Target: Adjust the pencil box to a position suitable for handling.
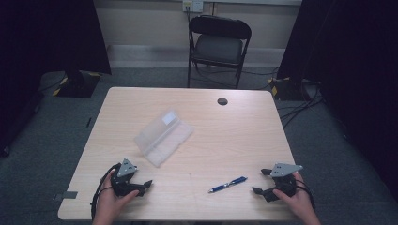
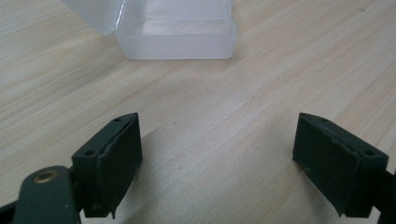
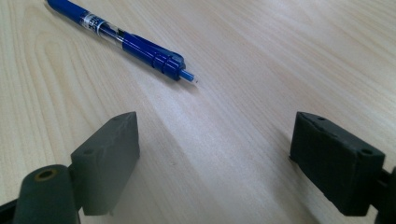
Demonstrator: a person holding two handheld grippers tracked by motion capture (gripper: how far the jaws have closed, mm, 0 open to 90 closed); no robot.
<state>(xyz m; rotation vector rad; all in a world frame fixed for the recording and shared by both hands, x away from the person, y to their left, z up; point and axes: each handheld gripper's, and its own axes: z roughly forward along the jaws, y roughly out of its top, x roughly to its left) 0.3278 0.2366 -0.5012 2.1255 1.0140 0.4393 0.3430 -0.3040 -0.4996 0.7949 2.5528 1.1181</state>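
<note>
A clear plastic case [image 1: 163, 136] lies open on the light wood table [image 1: 225, 136], left of centre. Its near end [image 2: 175, 35] shows at the top of the left gripper view. A blue pen [image 1: 228, 184] lies near the front edge, right of centre; its clicker end [image 3: 135, 46] points toward the right gripper. My left gripper [image 1: 146, 185] rests low at the front left, open, with bare table between its jaws [image 2: 218, 158]. At the front right, my right gripper [image 1: 262, 181] is also open, a short way from the pen, holding nothing [image 3: 215, 158].
A black folding chair [image 1: 218, 44] stands behind the table's far edge. A dark round cable hole [image 1: 222, 101] sits near the far edge. Cables and stand bases lie on the grey carpet at both sides.
</note>
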